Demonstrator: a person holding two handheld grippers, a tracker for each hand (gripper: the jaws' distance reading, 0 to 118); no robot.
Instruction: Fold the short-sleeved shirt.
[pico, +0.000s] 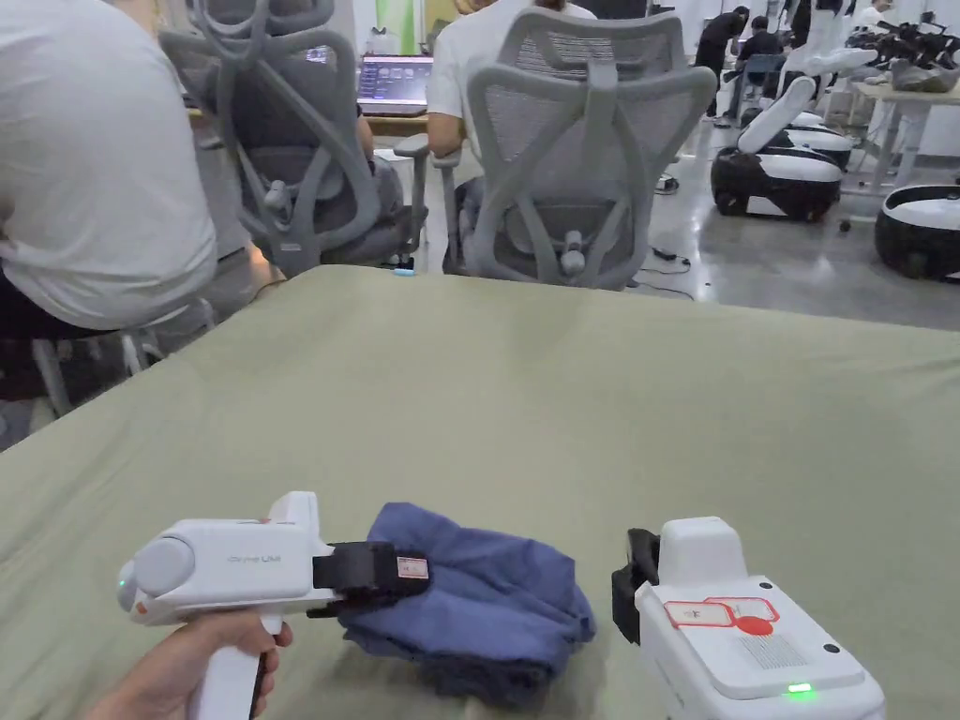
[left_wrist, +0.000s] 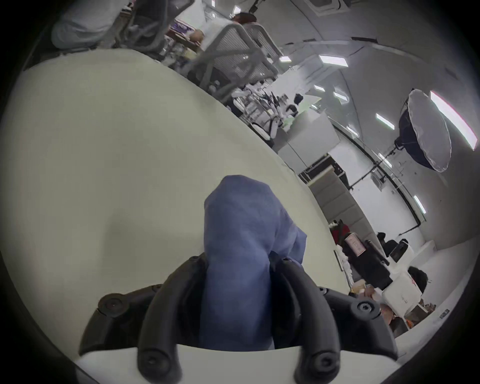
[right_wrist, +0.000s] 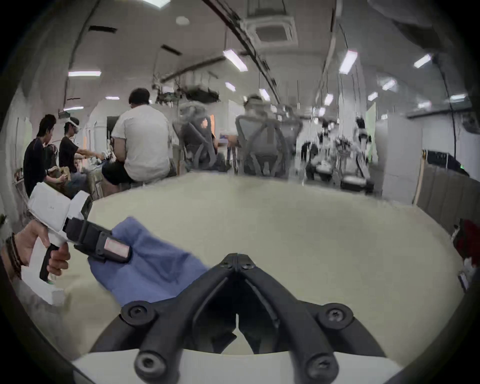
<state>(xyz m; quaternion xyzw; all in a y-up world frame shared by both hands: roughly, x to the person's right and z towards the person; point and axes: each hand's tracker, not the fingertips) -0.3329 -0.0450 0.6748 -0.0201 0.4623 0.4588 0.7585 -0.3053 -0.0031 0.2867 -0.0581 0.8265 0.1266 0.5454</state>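
Observation:
The blue short-sleeved shirt (pico: 497, 600) lies crumpled in a thick bundle near the front edge of the green-covered table (pico: 562, 403). My left gripper (pico: 412, 572) comes in from the left, held by a hand, and is shut on the shirt's left side. In the left gripper view the cloth (left_wrist: 241, 213) bulges out between the two black jaws of the gripper (left_wrist: 242, 262). My right gripper (pico: 637, 562) hovers just right of the bundle, apart from it. Its jaws (right_wrist: 237, 256) meet at the tips with nothing between them, the shirt (right_wrist: 155, 265) to their left.
Beyond the table's far edge stand two grey mesh office chairs (pico: 581, 159) (pico: 281, 141) with people seated. A person in a white shirt (pico: 84, 159) sits at the far left. White and black robot bases (pico: 787, 159) stand on the floor at the right.

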